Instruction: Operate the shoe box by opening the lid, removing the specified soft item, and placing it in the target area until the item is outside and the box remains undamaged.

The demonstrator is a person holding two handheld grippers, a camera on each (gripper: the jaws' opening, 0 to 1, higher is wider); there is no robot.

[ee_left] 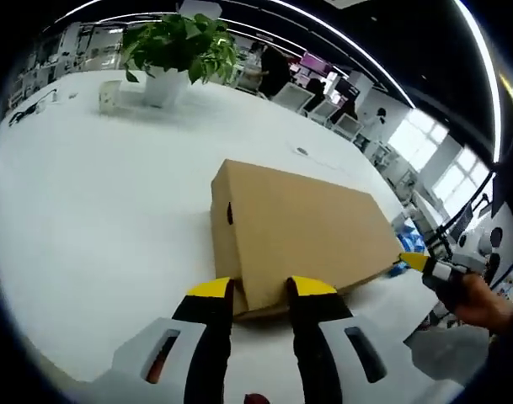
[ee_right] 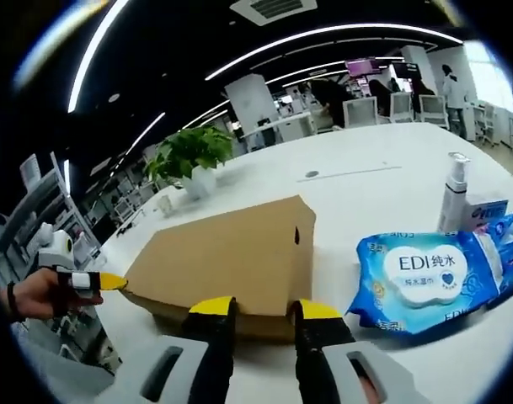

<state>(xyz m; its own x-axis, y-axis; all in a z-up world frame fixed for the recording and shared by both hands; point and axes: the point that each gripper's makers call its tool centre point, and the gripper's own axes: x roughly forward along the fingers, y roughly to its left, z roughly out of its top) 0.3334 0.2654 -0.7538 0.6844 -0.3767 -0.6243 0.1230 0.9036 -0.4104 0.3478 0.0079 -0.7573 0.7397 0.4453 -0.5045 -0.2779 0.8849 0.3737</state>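
Observation:
A closed brown cardboard shoe box [ee_left: 302, 227] lies on the white table [ee_left: 88, 219]. My left gripper [ee_left: 260, 289] stands open at the box's near corner, one yellow tip on each side of the lid's corner. From the right, a hand holds my right gripper [ee_left: 416, 261] with its yellow tip against the box's far end. In the right gripper view the box [ee_right: 231, 252] runs away to the left. There my right gripper [ee_right: 264, 308] is open at the near lower edge of the lid. My left gripper [ee_right: 111, 281] touches the far left corner.
A blue wet-wipes pack [ee_right: 433, 282] lies just right of the box, with a spray bottle [ee_right: 454, 194] and a small carton [ee_right: 489, 210] behind it. A potted plant [ee_left: 176, 50] stands at the table's far side. Chairs and people are beyond the table.

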